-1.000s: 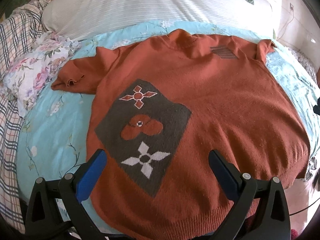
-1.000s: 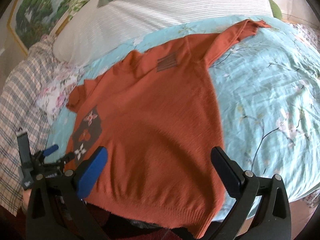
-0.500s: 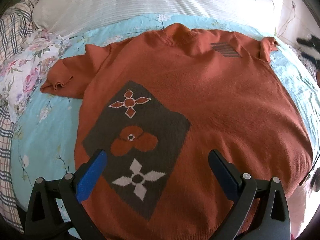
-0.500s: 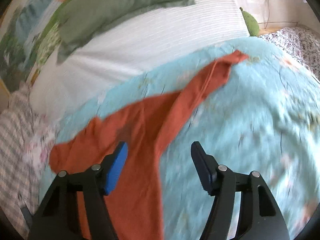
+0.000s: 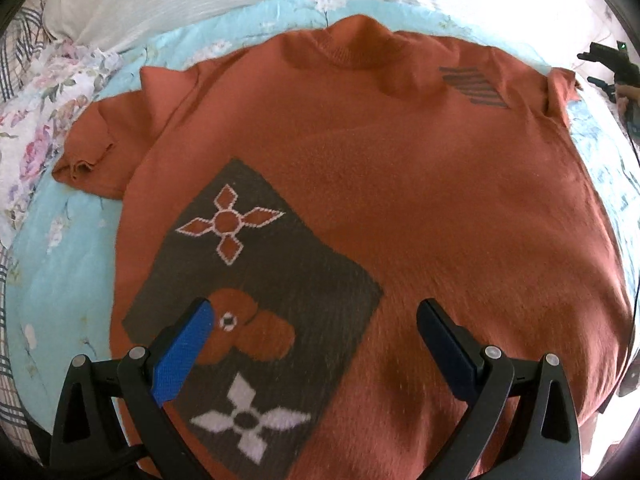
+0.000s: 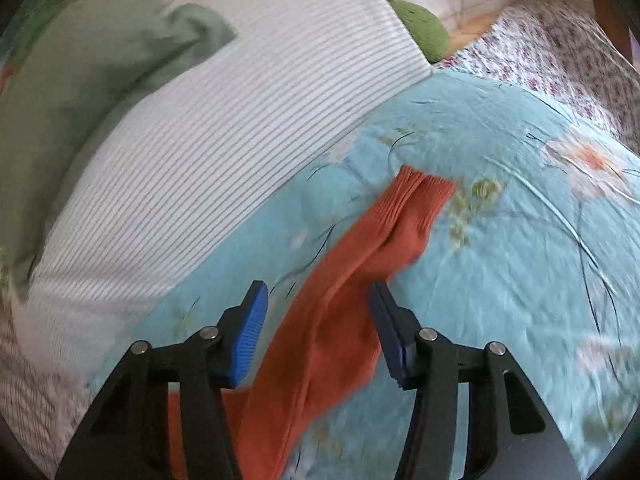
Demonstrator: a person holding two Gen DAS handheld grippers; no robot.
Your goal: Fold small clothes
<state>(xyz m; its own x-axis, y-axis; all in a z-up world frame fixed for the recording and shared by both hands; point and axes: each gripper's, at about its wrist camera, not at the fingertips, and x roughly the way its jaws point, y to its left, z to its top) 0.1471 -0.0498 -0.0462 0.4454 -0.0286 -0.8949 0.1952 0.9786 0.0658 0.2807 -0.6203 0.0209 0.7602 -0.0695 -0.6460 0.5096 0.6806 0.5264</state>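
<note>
Spread over a pale blue floral bedspread (image 5: 60, 264), backed by a striped white pillow (image 6: 208, 152) and a green cushion (image 6: 80, 64): an orange knitted sweater (image 5: 400, 200), front up, collar toward the pillow, dark patch with flower motifs (image 5: 256, 320) on its lower part. Left gripper (image 5: 312, 344) hovering above that patch, jaws spread wide, holding nothing. Left sleeve (image 5: 100, 148) bunched short beside the body, cuff curled. Right gripper (image 6: 318, 324) low over the other sleeve (image 6: 352, 288), jaws parted on either side of it, not yet closed on the cloth; ribbed cuff (image 6: 420, 196) lying farther out on the bedspread. Looks like the start of a sleeve fold. Likely trouble from here: closing mid-sleeve rather than near the cuff, leaving the end to flop and twist when carried inward; pinching the bedspread along with the knit, since both lie soft and flush; dragging the whole sweater askew with nothing pinning the body down.
</note>
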